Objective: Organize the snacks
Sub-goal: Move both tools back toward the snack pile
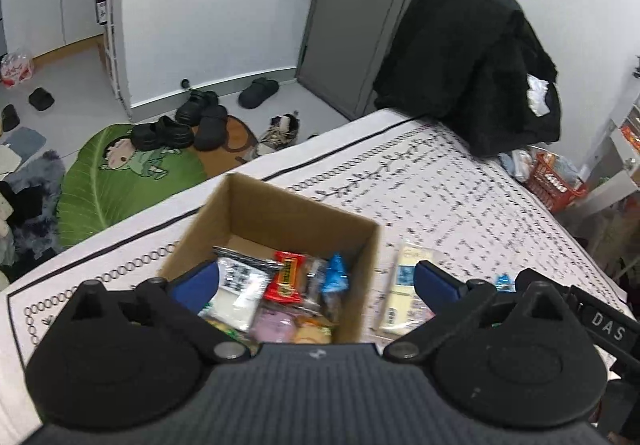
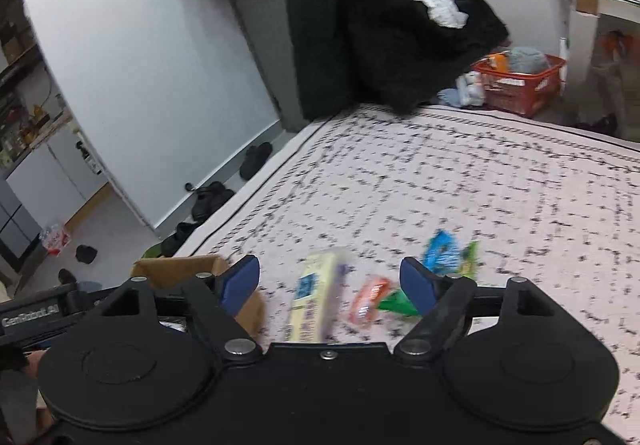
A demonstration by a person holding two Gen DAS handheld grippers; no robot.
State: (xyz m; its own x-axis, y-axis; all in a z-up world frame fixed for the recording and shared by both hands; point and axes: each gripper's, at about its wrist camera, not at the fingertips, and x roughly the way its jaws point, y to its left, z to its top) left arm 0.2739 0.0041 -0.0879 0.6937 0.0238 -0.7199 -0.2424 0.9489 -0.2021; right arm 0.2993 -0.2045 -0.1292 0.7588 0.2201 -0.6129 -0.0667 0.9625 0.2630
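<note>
The left wrist view looks forward and down from close above the open cardboard box [image 1: 280, 229], which sits near the left edge of the patterned bed cover [image 1: 460, 197]; beyond it lie floor, shoes and a grey door [image 1: 360, 5]. The right wrist view sits further right and lower over the same cover, facing its far edge — the box shows only as a corner at lower left. Both views share the pale yellow packet [image 1: 404, 285] beside the box, the black coat [image 2: 380, 25] at the far end and the red basket [image 2: 520, 81].
</note>
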